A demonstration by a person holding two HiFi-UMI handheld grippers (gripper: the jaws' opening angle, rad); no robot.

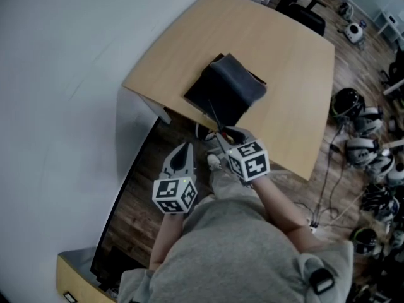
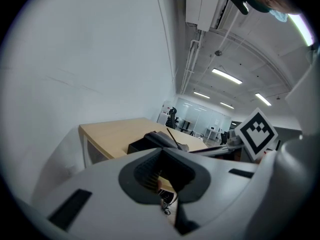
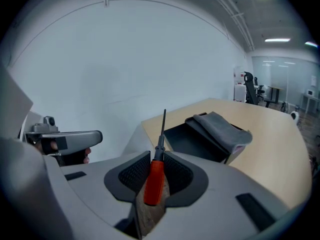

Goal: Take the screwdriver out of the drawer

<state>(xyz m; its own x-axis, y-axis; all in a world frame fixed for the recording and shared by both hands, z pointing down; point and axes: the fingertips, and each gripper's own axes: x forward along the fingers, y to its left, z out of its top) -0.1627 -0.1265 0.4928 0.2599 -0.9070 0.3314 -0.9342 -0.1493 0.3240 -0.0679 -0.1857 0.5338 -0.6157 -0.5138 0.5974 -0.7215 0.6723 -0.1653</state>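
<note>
Right gripper view: the right claw (image 3: 157,155) clamps a red-handled screwdriver (image 3: 154,184), shaft pointing up. The left claw (image 2: 161,153) is closed on nothing.

I am counting one left gripper (image 1: 182,150), one right gripper (image 1: 224,136), one screwdriver (image 3: 156,176), one black box (image 3: 187,141), one grey cloth (image 3: 220,126) and one counter (image 1: 278,62).

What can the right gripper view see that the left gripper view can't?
Only the right gripper view: the red handle of the metal screwdriver, clamped in the right gripper, and the left gripper. Only the left gripper view: the right gripper's black-and-white marker cube. Both: the light wooden table, the black box and folded grey cloth on it.
</note>
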